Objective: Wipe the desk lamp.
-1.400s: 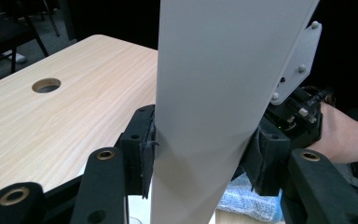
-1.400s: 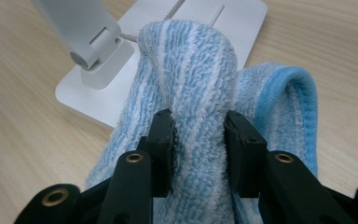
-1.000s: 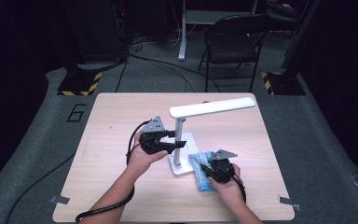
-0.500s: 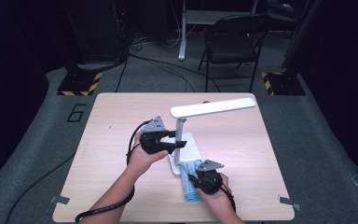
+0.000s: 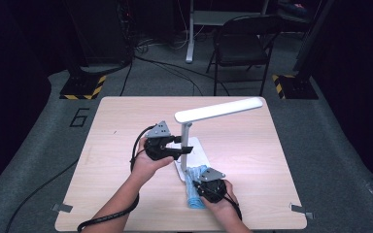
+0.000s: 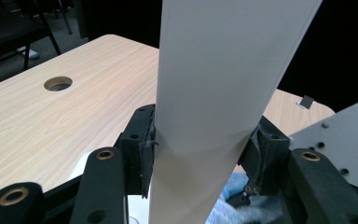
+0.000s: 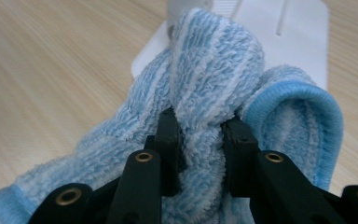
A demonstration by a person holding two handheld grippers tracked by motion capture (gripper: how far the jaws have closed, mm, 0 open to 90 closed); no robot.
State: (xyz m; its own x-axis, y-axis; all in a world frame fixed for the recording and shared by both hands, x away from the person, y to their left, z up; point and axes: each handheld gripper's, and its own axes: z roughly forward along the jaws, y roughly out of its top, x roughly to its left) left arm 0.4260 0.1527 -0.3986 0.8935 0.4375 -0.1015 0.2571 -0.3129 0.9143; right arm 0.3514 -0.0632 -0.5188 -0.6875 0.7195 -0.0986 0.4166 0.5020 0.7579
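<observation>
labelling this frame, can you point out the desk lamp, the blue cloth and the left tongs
desk lamp (image 5: pixel 218 109), high view, on the white light bar
blue cloth (image 7: pixel 214 60), right gripper view, on the bunched striped terry
left tongs (image 6: pixel 198 154), left gripper view, midway between the tips clamping the lamp post

My right gripper (image 7: pixel 200 135) is pinching a bunched fold of the blue-and-white striped towel (image 7: pixel 214 74); both pads are pressed into the pile. The towel's front end lies over the near edge of the white lamp base (image 7: pixel 303 28), and the rest sits on the wooden table (image 7: pixel 51 60). The bound hem curls up beside one jaw.
</observation>
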